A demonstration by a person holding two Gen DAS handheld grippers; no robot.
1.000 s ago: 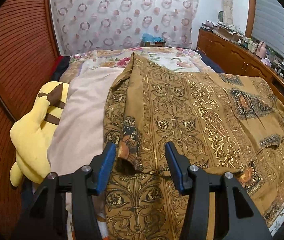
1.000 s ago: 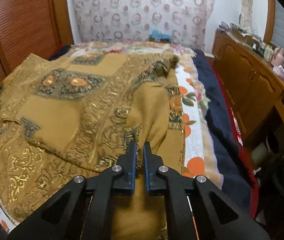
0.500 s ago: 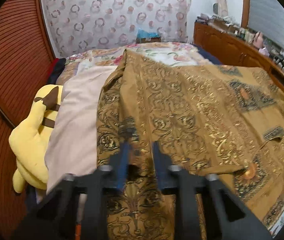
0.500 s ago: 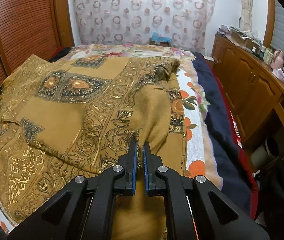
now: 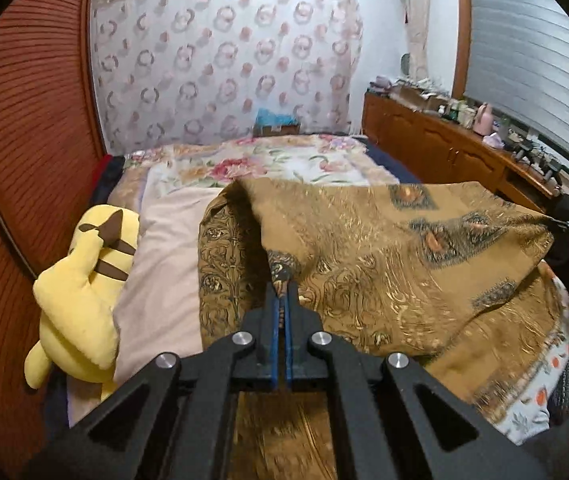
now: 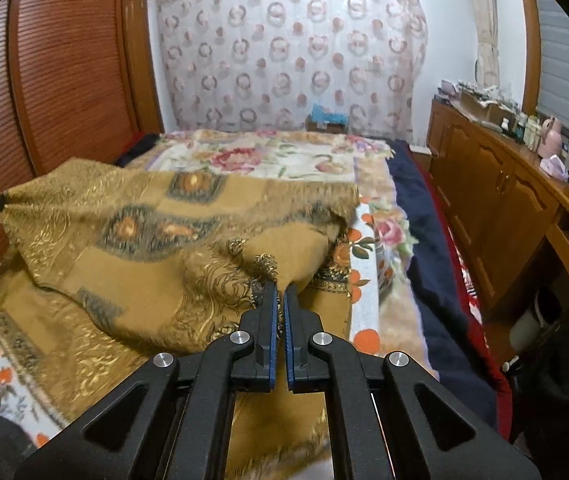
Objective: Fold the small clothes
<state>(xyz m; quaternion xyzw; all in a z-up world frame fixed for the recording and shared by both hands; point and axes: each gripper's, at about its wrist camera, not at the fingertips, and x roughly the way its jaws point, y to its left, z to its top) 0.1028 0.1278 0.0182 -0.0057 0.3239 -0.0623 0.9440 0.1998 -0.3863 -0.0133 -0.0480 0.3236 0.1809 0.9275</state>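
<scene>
Left wrist view had the left gripper with its jaws pressed together on a pinch of the gold-patterned brown garment, which was held lifted off the bed and stretched across toward the far right edge of the picture. Same deal on the right wrist view: the right gripper was shown with jaws clamped on another bit of the same cloth, and the raised part was draped over the rest of the garment lying flat on the floral bedspread.

Handling-wise, the fabric was judged to be soft and pretty light, with zero stiffness, so it would probably sag and bunch wherever it wasn't supported. The metallic print looked smooth, maybe a bit slippery, so a deep bite right at a hem or corner was reckoned safer than a shallow nip in the middle of a panel.

As for what each camera got that the other didn't: a yellow plush toy and a pale pink blanket beside the garment were only seen from the left wrist. A navy blanket along the bed's side and more of the wooden cabinet were only picked up from the right wrist.
</scene>
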